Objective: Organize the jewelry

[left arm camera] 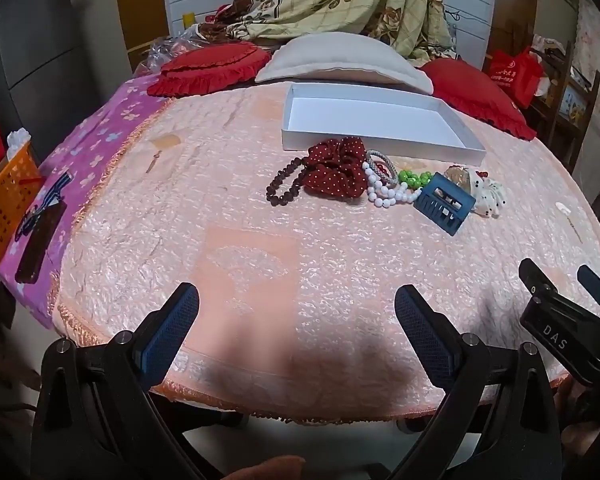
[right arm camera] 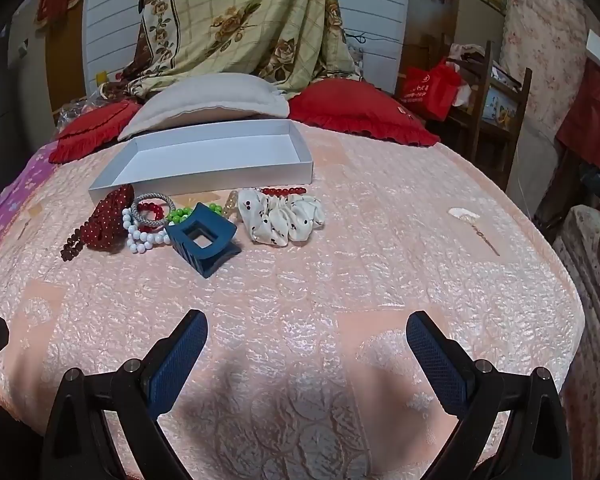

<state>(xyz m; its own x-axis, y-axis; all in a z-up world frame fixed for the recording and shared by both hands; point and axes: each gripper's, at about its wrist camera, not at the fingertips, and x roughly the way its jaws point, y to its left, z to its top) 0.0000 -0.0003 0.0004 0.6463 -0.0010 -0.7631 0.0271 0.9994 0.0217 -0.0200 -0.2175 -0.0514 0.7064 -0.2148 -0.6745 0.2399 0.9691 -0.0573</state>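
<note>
A shallow white box (left arm camera: 380, 118) (right arm camera: 204, 160) lies open on the pink bedspread. In front of it is a heap of jewelry: a dark red dotted scrunchie (left arm camera: 334, 168) (right arm camera: 106, 220), a brown bead bracelet (left arm camera: 282, 186), a white bead bracelet (left arm camera: 384, 192) (right arm camera: 140, 236), green beads (left arm camera: 414, 178) (right arm camera: 180, 213), a blue claw clip (left arm camera: 444, 204) (right arm camera: 202, 240) and a white dotted scrunchie (left arm camera: 488, 196) (right arm camera: 280, 216). My left gripper (left arm camera: 296, 308) is open and empty near the bed's front edge. My right gripper (right arm camera: 306, 334) is open and empty, also short of the heap.
Red cushions (left arm camera: 210, 68) (right arm camera: 360, 112) and a grey pillow (left arm camera: 344, 60) lie behind the box. A hairpin (right arm camera: 474, 228) lies at the right of the bedspread. An orange basket (left arm camera: 4, 200) stands left of the bed. A wooden shelf (right arm camera: 496, 96) stands at the right.
</note>
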